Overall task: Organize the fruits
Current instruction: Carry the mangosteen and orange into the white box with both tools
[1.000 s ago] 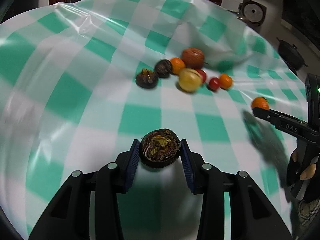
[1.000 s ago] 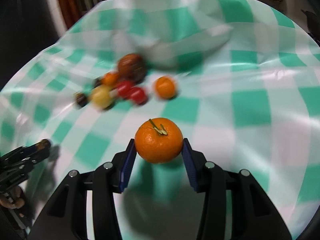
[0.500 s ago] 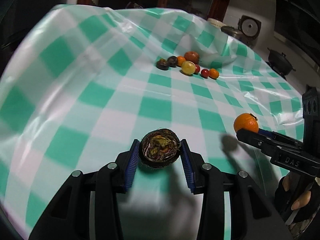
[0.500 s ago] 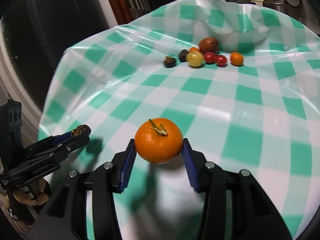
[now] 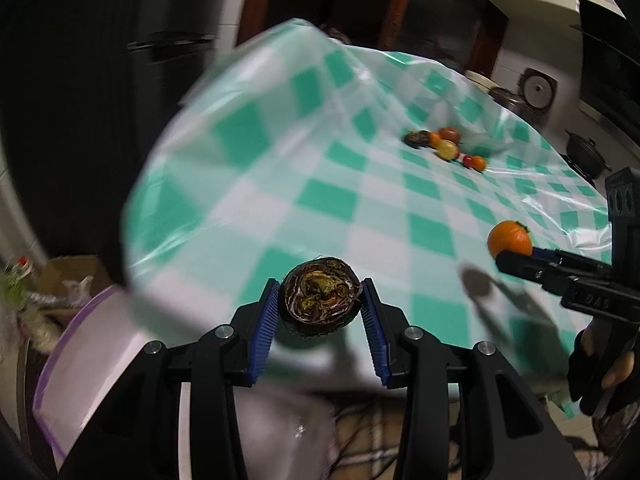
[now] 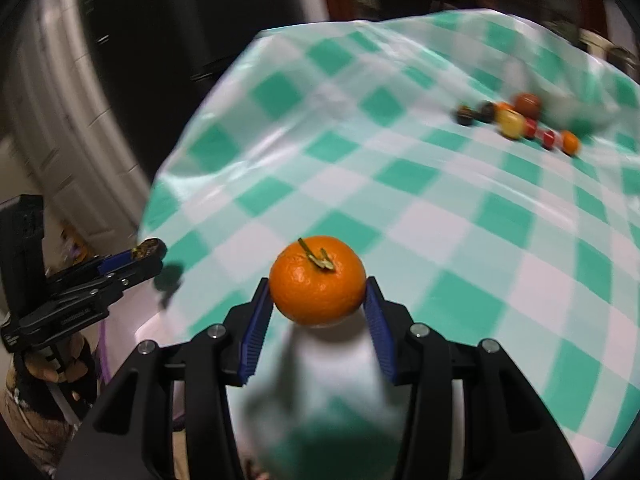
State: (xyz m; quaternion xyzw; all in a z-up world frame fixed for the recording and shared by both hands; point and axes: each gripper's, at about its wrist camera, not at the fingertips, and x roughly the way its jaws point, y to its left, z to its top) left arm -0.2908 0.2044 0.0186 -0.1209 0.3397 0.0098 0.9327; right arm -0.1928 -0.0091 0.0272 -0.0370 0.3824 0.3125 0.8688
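Nearest the left wrist camera, the left tool [image 5: 320,312] is clamping a dark, wrinkled, round fruit with a yellowish-brown centre [image 5: 320,303] between its blue ribbed pads, low over the near edge of the counter [image 5: 320,208] with its green-and-white checked plastic cloth. At about three o'clock in that view, the right tool [image 5: 516,258] is reaching in from the side, a hand [image 5: 600,368] gripping its handle.

In the right wrist view, the right tool [image 6: 318,304] is gripping a round orange mandarin with a short green stem [image 6: 318,280], also above the counter's near edge; the left tool is showing at nine o'clock.

Farther off, at about one o'clock in both views, the remaining cluster of small fruits [image 5: 446,146] is lying on the cloth near its far side: dark, orange, yellow and red ones close together, blurred.

Judging by this, the carrying step is in hand: each tool is transporting one fruit away from the pile. No container is clearly showing, so the drop-off place cannot be told. The next move is calling for bringing each fruit over its intended spot, lowering it and loosening the pads gently so the round fruit is not rolling off the edge.
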